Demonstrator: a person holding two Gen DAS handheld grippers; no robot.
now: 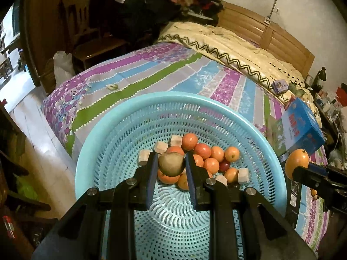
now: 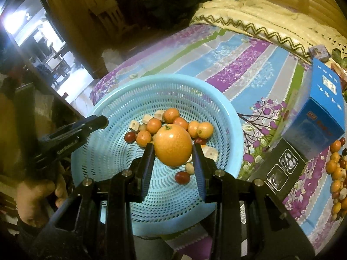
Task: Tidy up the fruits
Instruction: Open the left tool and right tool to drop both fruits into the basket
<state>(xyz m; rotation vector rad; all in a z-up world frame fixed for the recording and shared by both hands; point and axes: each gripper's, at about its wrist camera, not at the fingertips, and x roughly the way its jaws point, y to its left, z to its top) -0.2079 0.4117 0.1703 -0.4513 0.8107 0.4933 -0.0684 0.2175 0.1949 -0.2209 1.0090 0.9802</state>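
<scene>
A light blue perforated basket (image 1: 112, 143) (image 2: 104, 151) lies on the bed, holding several small oranges (image 1: 202, 150) (image 2: 154, 125), beige cubes (image 1: 161, 147) and dark red fruits (image 2: 182, 177). My left gripper (image 1: 171, 162) is shut on a dull greenish-brown round fruit (image 1: 171, 164), held above the pile in the basket. My right gripper (image 2: 173, 149) is shut on a big orange (image 2: 173, 145) (image 1: 296, 162), held over the basket's middle. In the left wrist view the right gripper comes in from the right edge. In the right wrist view the left gripper's body (image 2: 71, 134) and a hand (image 2: 34, 201) show at the left.
The bed has a striped purple, blue and green sheet (image 1: 151, 71). A blue carton (image 2: 321, 112) and a black box (image 2: 279, 169) stand right of the basket. More small fruit (image 2: 338, 173) lies in a heap at the far right. A cream quilt (image 1: 227, 43) covers the bed's far end.
</scene>
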